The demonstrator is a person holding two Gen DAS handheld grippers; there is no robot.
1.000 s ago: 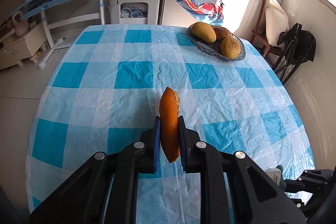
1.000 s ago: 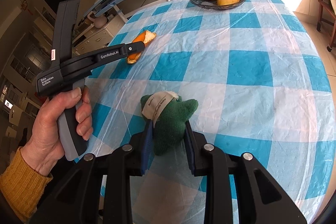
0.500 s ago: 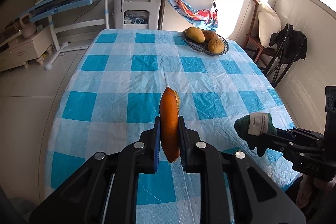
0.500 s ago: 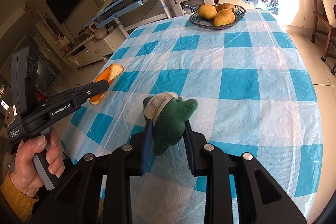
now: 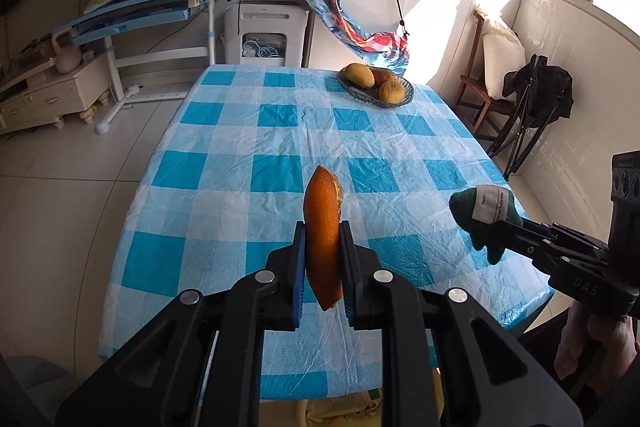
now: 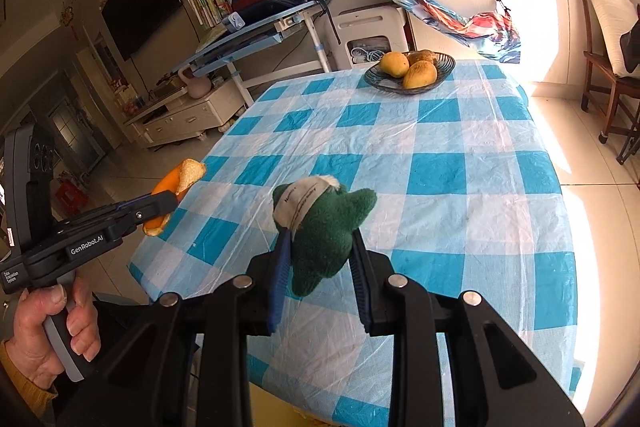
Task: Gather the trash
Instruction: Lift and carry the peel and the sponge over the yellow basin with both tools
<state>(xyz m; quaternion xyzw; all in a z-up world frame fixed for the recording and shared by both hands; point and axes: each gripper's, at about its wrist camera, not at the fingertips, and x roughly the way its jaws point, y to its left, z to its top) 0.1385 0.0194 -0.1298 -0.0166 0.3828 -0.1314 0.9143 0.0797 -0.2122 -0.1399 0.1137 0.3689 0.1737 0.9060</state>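
Left wrist view shows the left tool (image 5: 323,259) clamped on a curved orange peel (image 5: 322,227), which stands upright between its blue-lined fingers, waxy rind to the left and pale, spongy pith along the right edge. The peel sticks out above and below the pads and hangs clear over the near part of the counter (image 5: 248,163). To the right in that view, the right tool (image 5: 500,227) reaches in with a dark green plush scrap (image 5: 476,223) pinched at its tip, a white fabric label wrapped around it; the print on the label is too small to read.

From the right wrist view, the right tool (image 6: 318,259) grips that fuzzy green piece (image 6: 324,231) partway closed, its soft lobes bulging past the fingers. At the left, a hand (image 6: 48,331) holds the handle of the left tool (image 6: 168,205), whose peel (image 6: 176,187) sits beyond the counter's left edge.

A crinkled, glossy plastic cloth in blue and white checks covers the counter. At its far end stands a dark wire bowl (image 5: 376,95) holding smooth yellow-brown fruit (image 5: 360,75).
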